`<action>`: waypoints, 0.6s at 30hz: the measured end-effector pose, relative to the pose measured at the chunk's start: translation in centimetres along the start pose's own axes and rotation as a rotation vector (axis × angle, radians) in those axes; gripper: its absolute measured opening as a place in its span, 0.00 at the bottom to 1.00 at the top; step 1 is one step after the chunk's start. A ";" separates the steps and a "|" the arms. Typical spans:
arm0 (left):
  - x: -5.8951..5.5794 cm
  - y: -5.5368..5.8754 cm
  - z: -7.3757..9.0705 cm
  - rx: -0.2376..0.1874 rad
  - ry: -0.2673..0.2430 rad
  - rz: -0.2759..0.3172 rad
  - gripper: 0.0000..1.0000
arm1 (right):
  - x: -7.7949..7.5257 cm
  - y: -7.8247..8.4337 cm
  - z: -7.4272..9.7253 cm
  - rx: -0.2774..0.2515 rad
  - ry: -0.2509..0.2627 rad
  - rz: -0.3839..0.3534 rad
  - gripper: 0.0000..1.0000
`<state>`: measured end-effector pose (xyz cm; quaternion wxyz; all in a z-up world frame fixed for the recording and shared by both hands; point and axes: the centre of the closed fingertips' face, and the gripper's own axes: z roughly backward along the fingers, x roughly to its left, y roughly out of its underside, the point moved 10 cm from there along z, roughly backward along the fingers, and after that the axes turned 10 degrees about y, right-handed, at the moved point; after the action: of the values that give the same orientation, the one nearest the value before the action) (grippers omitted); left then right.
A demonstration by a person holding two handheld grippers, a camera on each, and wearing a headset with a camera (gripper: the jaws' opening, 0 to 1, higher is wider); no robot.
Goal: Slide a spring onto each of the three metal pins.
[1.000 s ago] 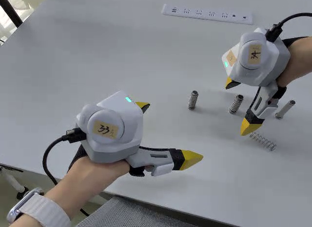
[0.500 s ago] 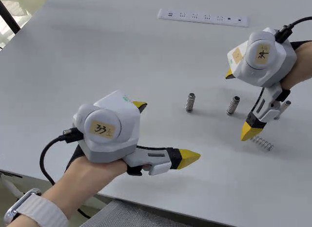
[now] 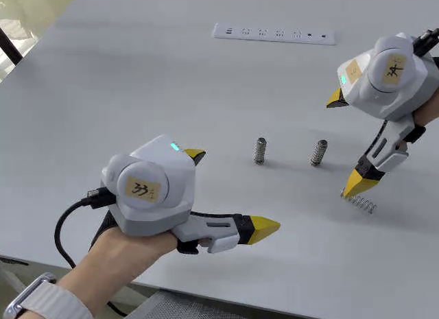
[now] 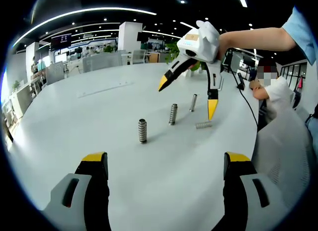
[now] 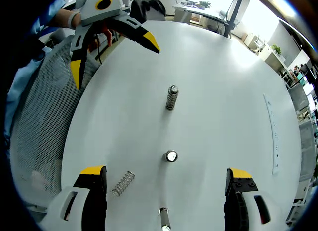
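Two upright metal pins, each with a spring on it, stand mid-table (image 3: 260, 150) (image 3: 318, 152); the left gripper view shows them too (image 4: 142, 130) (image 4: 172, 114). A third pin (image 4: 193, 102) is bare, and it appears low in the right gripper view (image 5: 164, 218). A loose spring (image 3: 359, 202) lies flat on the table. My right gripper (image 3: 346, 142) hangs open above it, its lower yellow fingertip (image 3: 357, 184) just beside the spring's end. My left gripper (image 3: 230, 191) is open and empty near the front edge, well left of the pins.
A white power strip (image 3: 274, 33) lies at the far side of the grey table (image 3: 137, 92). A mesh chair back (image 5: 44, 116) stands by the table's near edge. A person sits at the right of the left gripper view.
My right gripper has moved right and lower, bringing its lower fingertip next to the loose spring and covering the bare pin in the head view. The left gripper has hardly moved.
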<state>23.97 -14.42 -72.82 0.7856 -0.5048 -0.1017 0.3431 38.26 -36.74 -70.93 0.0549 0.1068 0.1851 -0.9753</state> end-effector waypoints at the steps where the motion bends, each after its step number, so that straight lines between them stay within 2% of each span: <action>1: -0.1 0.0 0.0 0.002 0.002 -0.003 0.96 | 0.2 0.1 0.3 -0.008 0.006 -0.008 0.99; 8: -0.5 -0.2 -0.1 0.014 0.022 -0.022 0.96 | 0.8 2.0 1.2 -0.030 0.031 -0.062 0.99; 18: -1.1 -0.4 -0.5 0.026 0.048 -0.041 0.96 | 2.9 3.7 3.2 -0.080 0.073 -0.173 0.99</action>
<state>23.64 -15.61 -72.49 0.8012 -0.5005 -0.0886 0.3157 35.43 -41.54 -69.99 -0.0321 0.1236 0.2341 -0.9638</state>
